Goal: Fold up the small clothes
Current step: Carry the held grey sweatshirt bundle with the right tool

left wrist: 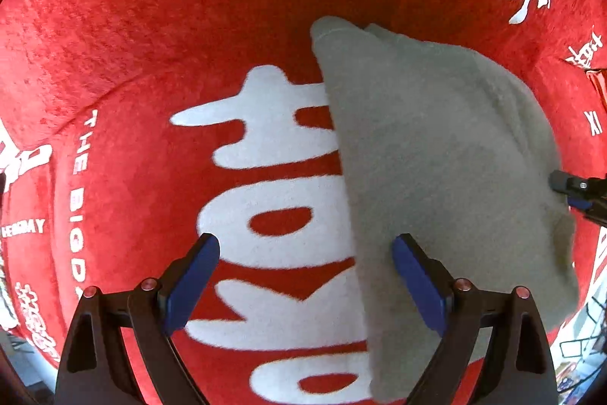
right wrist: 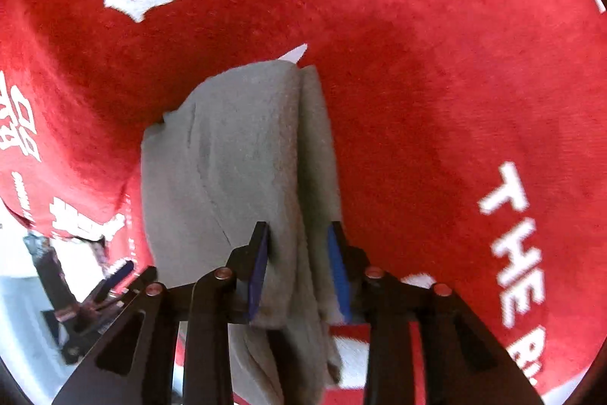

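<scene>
A grey cloth (left wrist: 436, 158), folded into thick layers, rests on the red blanket, its straight left edge running down the middle of the left wrist view. My left gripper (left wrist: 306, 245) hangs open above the blanket, pointing straight down. Nothing is between its blue pads, and its right finger (left wrist: 417, 276) is over the cloth's edge. In the right wrist view the grey cloth (right wrist: 235, 154) fills the gap of my right gripper (right wrist: 299, 234), whose pads press on a thick fold at its near end. The right gripper (left wrist: 573, 188) also shows at the cloth's right edge.
The red plush blanket (left wrist: 170, 25) with large white characters and lettering covers the whole work surface. Past its edge, pale floor and dark clutter (right wrist: 45, 298) show at the lower left of the right wrist view. The left gripper's blue pad (right wrist: 121, 270) shows there too.
</scene>
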Demonstrator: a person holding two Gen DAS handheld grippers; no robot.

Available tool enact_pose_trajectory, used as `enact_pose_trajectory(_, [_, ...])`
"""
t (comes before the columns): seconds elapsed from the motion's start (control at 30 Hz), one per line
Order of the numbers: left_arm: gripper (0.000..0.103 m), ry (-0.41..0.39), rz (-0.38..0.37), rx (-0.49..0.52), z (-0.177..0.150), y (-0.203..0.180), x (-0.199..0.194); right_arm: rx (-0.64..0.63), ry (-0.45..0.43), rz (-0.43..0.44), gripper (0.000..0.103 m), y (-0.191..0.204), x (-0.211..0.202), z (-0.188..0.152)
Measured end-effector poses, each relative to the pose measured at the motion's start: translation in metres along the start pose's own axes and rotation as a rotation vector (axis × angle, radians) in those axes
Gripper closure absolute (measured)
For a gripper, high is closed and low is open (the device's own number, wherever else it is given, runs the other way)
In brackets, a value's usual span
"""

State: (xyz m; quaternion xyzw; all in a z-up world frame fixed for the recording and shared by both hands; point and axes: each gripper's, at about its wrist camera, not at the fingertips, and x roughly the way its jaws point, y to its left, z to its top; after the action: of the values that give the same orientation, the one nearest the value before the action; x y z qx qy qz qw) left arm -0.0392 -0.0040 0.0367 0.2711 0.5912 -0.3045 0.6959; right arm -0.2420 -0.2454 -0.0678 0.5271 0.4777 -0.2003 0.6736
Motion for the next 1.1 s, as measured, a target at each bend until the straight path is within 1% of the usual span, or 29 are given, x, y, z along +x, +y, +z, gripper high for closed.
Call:
enact_pose_trajectory(0.1, [0.009, 0.014, -0.007, 0.003, -0.01, 0.004, -0.006, -0.025, 0.011, 0.051, 0.065, 0.015, -0.015, -0.015])
enact_pose_trajectory(0.13, [0.009, 0.021, -0.014, 0.003, -0.017, 0.004, -0.007, -0.041, 0.02, 0.063, 0.06, 0.02, -0.02, -0.024])
enact_pose_trajectory(0.17, [0.009, 0.028, -0.019, 0.004, -0.022, 0.004, -0.007, -0.058, 0.024, 0.057, 0.057, 0.022, -0.023, -0.03])
enact_pose_trajectory(0.3, [0.009, 0.066, -0.024, -0.016, -0.044, -0.003, 0.003, -0.169, 0.073, 0.003, 0.057, 0.038, -0.019, -0.053])
enact_pose_trajectory(0.33, [0.009, 0.075, -0.03, -0.022, -0.051, -0.006, 0.005, -0.21, 0.099, -0.047, 0.061, 0.045, -0.009, -0.06])
enact_pose_trajectory(0.37, [0.009, 0.086, -0.026, -0.025, -0.056, -0.009, 0.011, -0.234, 0.113, -0.082, 0.09, 0.046, -0.004, -0.063])
enact_pose_trajectory(0.4, [0.009, 0.089, -0.023, -0.024, -0.059, -0.011, 0.013, -0.254, 0.12, -0.11, 0.096, 0.043, 0.0, -0.067])
enact_pose_trajectory(0.43, [0.009, 0.087, -0.023, -0.025, -0.061, -0.012, 0.013, -0.261, 0.113, -0.138, 0.096, 0.04, 0.003, -0.071])
enact_pose_trajectory(0.5, [0.009, 0.077, -0.031, -0.027, -0.064, -0.013, 0.011, -0.243, 0.093, -0.166, 0.096, 0.035, 0.007, -0.073])
enact_pose_trajectory(0.53, [0.009, 0.078, -0.039, -0.028, -0.066, -0.012, 0.011, -0.206, 0.088, -0.164, 0.097, 0.027, 0.008, -0.073])
enact_pose_trajectory(0.57, [0.009, 0.08, -0.05, -0.031, -0.068, -0.011, 0.01, -0.13, 0.084, -0.127, 0.097, 0.017, 0.007, -0.073])
enact_pose_trajectory(0.63, [0.009, 0.079, -0.064, -0.034, -0.071, -0.007, 0.011, -0.055, 0.076, -0.098, 0.096, 0.008, 0.003, -0.073])
enact_pose_trajectory(0.7, [0.009, 0.074, -0.076, -0.039, -0.074, -0.004, 0.009, -0.032, 0.069, -0.115, 0.096, 0.009, 0.0, -0.075])
enact_pose_trajectory(0.8, [0.009, 0.074, -0.083, -0.055, -0.079, 0.001, 0.005, -0.036, 0.068, -0.156, 0.096, 0.014, -0.003, -0.081])
enact_pose_trajectory(0.97, [0.009, 0.073, -0.069, -0.052, -0.091, 0.006, -0.008, 0.033, 0.055, -0.183, 0.095, 0.015, -0.009, -0.084])
enact_pose_trajectory(1.0, [0.009, 0.07, -0.068, -0.047, -0.092, 0.007, -0.01, 0.042, 0.042, -0.202, 0.095, 0.017, -0.012, -0.084])
enact_pose_trajectory(1.03, [0.009, 0.068, -0.066, -0.042, -0.09, 0.013, -0.007, 0.049, 0.009, -0.226, 0.094, 0.02, -0.02, -0.085])
enact_pose_trajectory(1.07, [0.009, 0.064, -0.064, -0.038, -0.092, 0.015, -0.009, 0.047, -0.048, -0.226, 0.087, 0.025, -0.031, -0.084])
enact_pose_trajectory(1.1, [0.009, 0.06, -0.063, -0.037, -0.093, 0.016, -0.01, 0.04, -0.089, -0.214, 0.084, 0.029, -0.039, -0.083])
